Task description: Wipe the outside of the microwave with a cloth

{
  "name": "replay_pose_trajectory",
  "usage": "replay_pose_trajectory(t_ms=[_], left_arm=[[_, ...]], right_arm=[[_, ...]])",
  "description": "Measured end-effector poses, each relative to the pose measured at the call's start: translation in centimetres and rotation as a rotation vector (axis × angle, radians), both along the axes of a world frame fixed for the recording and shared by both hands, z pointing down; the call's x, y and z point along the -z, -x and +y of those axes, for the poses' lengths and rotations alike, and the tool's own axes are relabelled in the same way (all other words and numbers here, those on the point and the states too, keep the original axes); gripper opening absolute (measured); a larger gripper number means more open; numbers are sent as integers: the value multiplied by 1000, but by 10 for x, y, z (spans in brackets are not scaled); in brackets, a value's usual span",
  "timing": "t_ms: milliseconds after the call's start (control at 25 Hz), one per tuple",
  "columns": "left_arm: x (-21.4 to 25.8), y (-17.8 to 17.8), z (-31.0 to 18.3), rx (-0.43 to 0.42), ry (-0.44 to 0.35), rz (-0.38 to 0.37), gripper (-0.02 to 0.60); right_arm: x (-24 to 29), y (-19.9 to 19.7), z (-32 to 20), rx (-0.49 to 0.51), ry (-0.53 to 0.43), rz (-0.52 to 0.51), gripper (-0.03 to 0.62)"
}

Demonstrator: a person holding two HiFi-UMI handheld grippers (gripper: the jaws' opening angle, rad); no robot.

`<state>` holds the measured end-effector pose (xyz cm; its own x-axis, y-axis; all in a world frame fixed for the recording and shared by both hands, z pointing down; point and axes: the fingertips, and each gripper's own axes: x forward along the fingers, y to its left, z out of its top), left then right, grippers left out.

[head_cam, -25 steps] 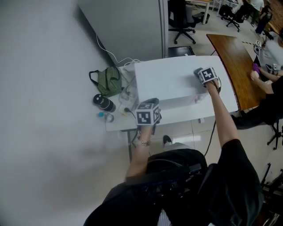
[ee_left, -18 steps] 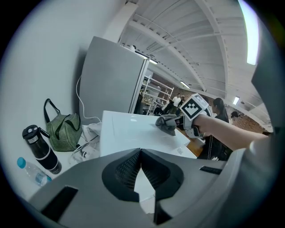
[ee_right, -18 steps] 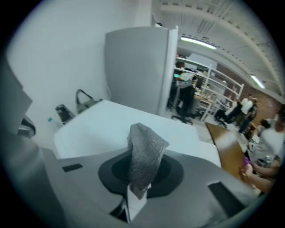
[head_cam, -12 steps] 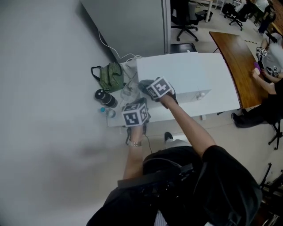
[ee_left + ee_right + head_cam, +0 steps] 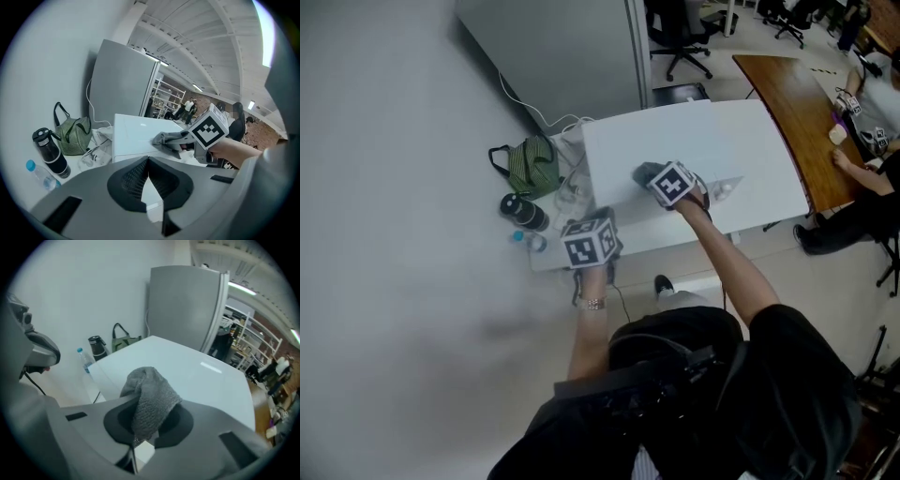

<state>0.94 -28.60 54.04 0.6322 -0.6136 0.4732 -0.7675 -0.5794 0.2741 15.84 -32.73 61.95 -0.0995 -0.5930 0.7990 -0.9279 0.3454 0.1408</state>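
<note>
Grey wall fills the left of the head view, and against it stands a white table (image 5: 546, 261). At the table's left end are a green striped bag (image 5: 530, 167), a black bottle (image 5: 521, 214) and a small blue-capped water bottle (image 5: 525, 245). A white cable (image 5: 532, 111) runs up toward a tall grey cabinet (image 5: 572, 47).

The white microwave (image 5: 712, 141) takes up the rest of the table. Only the head view shows the wooden table (image 5: 787, 94) at far right, where another person sits.

The left gripper (image 5: 148, 165) hangs at the table's front edge, just off the microwave's front-left corner. Its own view shows the pads meeting at their tips with nothing between them. That view also takes in the arched ceiling and distant shelving, which the head view misses.

The marker cube covers the right gripper's jaws from above. The right gripper view looks straight at them: the right gripper (image 5: 142, 426) is clamped on a grey cloth (image 5: 151, 392). The cloth bunches up out of the jaws and lies on the microwave's top panel, toward its front-left part. Left gripper and cloth are near but apart.
</note>
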Motion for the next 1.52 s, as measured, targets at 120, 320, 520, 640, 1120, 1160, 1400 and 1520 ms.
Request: replay_pose_trajectory(t_ms=[120, 320, 520, 640, 1120, 1160, 1400, 1520], left_arm=[[1, -25, 9, -63, -4, 12, 2], [6, -43, 26, -124, -9, 20, 2], [11, -19, 31, -96, -29, 22, 2], [16, 0, 36, -67, -40, 28, 2], [-6, 0, 117, -136, 25, 49, 2], [-6, -7, 123, -153, 25, 57, 2], [1, -21, 151, -149, -48, 13, 2], [5, -11, 153, -101, -86, -24, 2]], right_arm=[[-10, -84, 27, -150, 17, -32, 35], [-18, -199, 64, -344, 15, -26, 35], [-18, -252, 84, -490, -37, 2, 35], [-7, -256, 83, -524, -118, -2, 35], [-7, -77, 175, -404, -109, -276, 34], [-2, -52, 181, -376, -127, -290, 34], [20, 68, 201, -266, -188, -323, 35], [29, 96, 208, -223, -217, -306, 35]])
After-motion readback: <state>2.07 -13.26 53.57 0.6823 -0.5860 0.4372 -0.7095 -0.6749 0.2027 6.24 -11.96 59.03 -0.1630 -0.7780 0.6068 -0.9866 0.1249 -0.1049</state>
